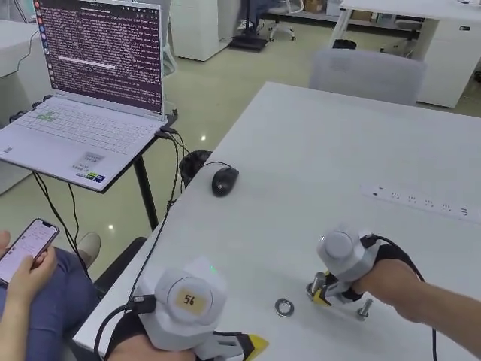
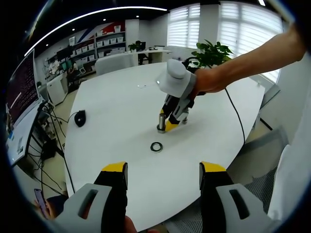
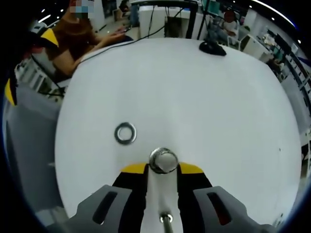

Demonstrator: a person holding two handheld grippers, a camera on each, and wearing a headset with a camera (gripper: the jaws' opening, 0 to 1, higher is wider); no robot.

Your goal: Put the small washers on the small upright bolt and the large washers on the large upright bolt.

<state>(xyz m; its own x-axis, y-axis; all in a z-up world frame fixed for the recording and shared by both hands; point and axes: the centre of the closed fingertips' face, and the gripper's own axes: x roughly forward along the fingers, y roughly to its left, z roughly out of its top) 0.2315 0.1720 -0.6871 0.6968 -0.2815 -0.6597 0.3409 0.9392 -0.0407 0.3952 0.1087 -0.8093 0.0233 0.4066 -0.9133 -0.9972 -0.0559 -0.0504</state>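
The right gripper (image 3: 163,170) has its 2 yellow-tipped jaws drawn in on the large silver round-topped bolt (image 3: 163,160). There is 1 tip on each side, touching it as far as I can tell. The grip looks meant to steady that bolt upright on the white table (image 1: 316,150) so a ring can be dropped over its top. Further right, under the body of this gripper, stands the small silver upright bolt (image 1: 366,307), free of the jaws.

Just left of the held bolt, the flat silver metal washer (image 1: 284,307) lies on the tabletop, apart from both bolts and touched by neither gripper. Set against the bolt top it seems a large washer, though I cannot be sure.

The left gripper (image 2: 164,171) hangs at the near edge with its 2 jaws spread wide and nothing between them. It is aimed toward the washer, which I judge to be its next pick. A thin ring flat on a smooth top gives little edge to pinch, so the approach needs to be low and square.

Far left on the table sits the black computer mouse (image 1: 225,180), and far right the white power strip (image 1: 421,201), both well clear of the work.
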